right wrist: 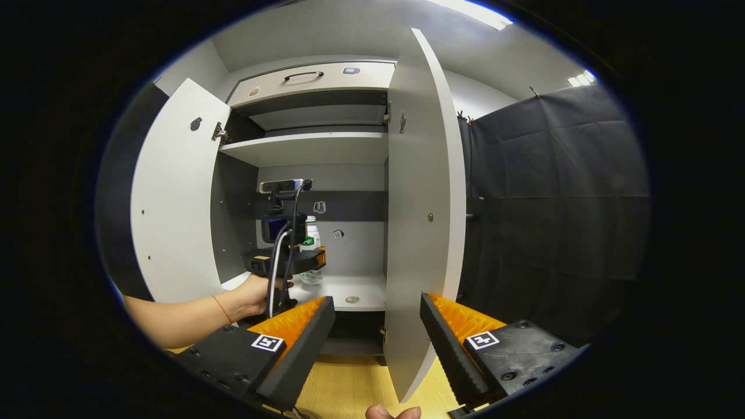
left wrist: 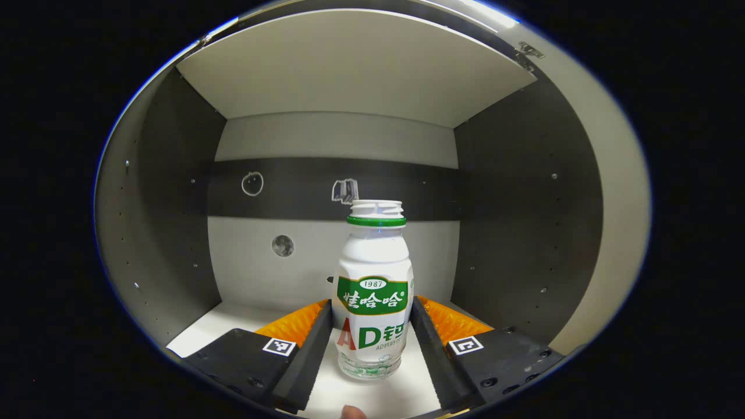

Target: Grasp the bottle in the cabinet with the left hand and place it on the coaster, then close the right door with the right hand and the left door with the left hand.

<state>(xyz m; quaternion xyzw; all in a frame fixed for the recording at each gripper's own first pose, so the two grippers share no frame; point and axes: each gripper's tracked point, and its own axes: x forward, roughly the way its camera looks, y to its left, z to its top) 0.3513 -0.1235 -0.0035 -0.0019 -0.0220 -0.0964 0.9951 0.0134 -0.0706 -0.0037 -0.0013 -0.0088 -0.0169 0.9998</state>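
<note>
Your left tongs [left wrist: 371, 337] bracket the yogurt-drink bottle [left wrist: 372, 291] at lower centre of the left gripper view, fingers apart, just beside its label. You're at the grasp: squeeze, then lift it off the cabinet shelf [left wrist: 204, 331]. Your right tongs [right wrist: 377, 334] wait apart near the right door [right wrist: 422, 203].

The open white right cabinet door [right wrist: 424, 221] is standing edge-on, narrowing the opening; the grey shelf floor [right wrist: 361, 286] beside the white plastic bottle [right wrist: 312, 240] is lying open.
</note>
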